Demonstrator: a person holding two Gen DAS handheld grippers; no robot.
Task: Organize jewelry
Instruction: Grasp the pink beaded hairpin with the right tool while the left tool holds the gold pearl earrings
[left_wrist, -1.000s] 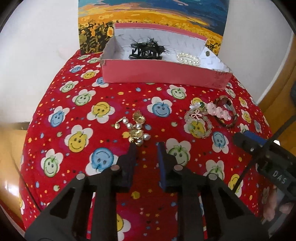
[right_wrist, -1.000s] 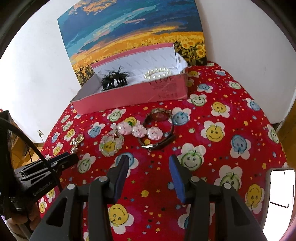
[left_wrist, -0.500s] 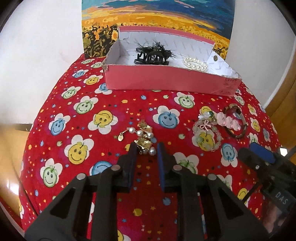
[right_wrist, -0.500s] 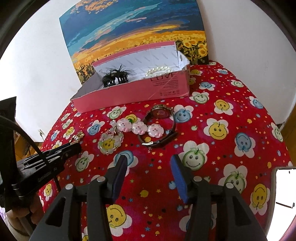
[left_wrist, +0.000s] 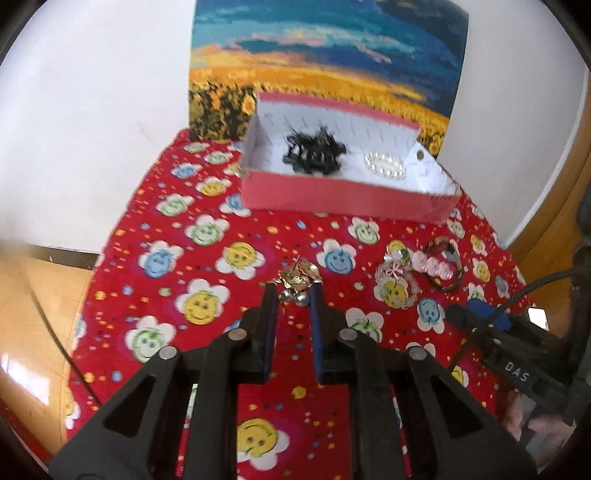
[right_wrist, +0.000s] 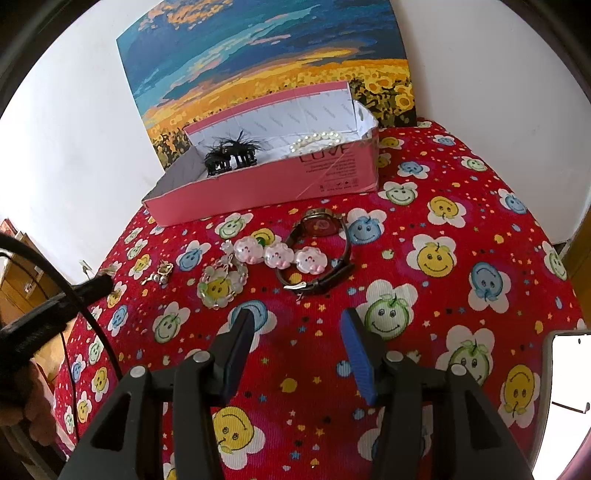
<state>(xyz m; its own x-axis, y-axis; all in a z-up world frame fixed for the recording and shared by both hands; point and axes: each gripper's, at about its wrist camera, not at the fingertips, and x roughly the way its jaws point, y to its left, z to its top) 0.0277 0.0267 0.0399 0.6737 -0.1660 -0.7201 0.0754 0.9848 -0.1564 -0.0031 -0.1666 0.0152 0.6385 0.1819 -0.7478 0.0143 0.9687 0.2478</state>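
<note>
left gripper (left_wrist: 293, 291) jaws clamp spiky gold-pearl earrings (left_wrist: 297, 282) | right gripper (right_wrist: 295, 321) jaws wide

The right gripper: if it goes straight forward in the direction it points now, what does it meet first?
Probably the brown-strapped watch, which lies ahead of the open right gripper. The pink flower clip rests across it, so which comes first is uncertain.

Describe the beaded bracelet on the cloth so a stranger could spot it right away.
In front of the long pink cardboard box, on the red smiley-flower tablecloth, lie several trinkets. The pale translucent beaded bracelet rings a yellow smiley, left of the brown-strapped wristwatch, the row's only clear bead loop.
</note>
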